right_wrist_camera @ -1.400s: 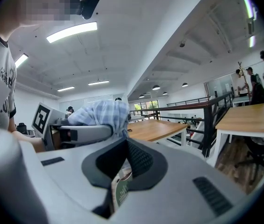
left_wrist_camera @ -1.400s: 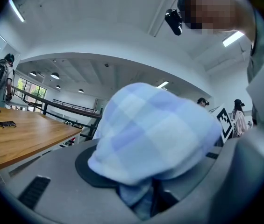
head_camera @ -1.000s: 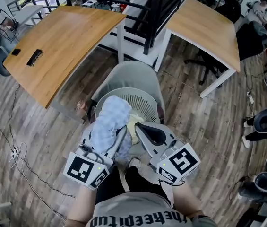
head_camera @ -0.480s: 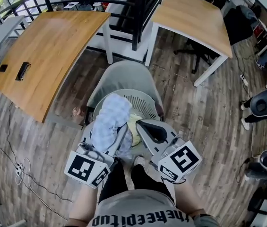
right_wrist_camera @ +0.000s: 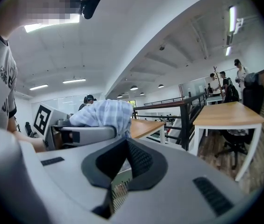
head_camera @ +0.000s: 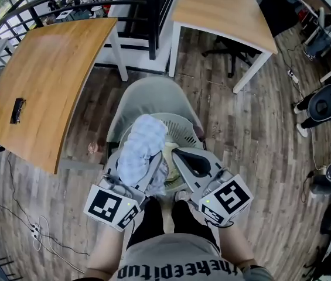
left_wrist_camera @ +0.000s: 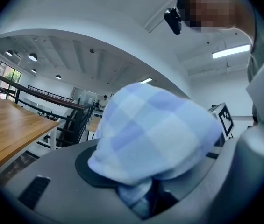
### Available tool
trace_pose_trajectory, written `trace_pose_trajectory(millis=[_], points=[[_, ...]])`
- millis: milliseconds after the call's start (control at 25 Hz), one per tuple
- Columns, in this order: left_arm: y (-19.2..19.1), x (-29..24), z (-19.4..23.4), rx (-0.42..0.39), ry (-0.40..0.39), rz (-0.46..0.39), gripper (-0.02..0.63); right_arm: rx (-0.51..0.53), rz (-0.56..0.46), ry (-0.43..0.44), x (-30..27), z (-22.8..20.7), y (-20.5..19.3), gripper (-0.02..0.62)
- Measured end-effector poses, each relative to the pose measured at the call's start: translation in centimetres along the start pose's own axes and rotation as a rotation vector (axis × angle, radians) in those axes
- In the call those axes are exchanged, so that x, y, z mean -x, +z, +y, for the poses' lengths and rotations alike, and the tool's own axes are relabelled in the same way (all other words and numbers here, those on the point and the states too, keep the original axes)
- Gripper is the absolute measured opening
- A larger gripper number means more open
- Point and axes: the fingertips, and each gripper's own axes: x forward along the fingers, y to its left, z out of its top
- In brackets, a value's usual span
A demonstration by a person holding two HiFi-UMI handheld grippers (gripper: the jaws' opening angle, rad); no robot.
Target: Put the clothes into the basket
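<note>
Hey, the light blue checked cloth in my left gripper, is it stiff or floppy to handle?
Probably floppy: the light blue checked cloth bunches and droops over the left gripper clamped on it. Likely light too, since one pinch carries the whole bundle. Released, it should slump into the white slatted basket, not roll.

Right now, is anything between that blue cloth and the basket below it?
Nothing visible does. The blue checked cloth, clamped in the left gripper, hangs above the open basket; the right gripper is beside it, not beneath.
</note>
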Motion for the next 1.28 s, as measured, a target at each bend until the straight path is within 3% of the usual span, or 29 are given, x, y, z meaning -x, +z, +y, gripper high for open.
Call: trace_pose_trajectory(millis=[680, 1280], points=[[-3.7, -2.3, 2.3, 0.018, -0.164, 0.117, 0.19, -0.101, 0.006, -0.181, -1.6, -1.7, -2.4, 0.011], [-8.7, -3.3, 3.5, 0.041, -0.182, 0.198, 0.19, -0.17, 0.069, -0.254, -2.3, -2.5, -7.3, 0.011]])
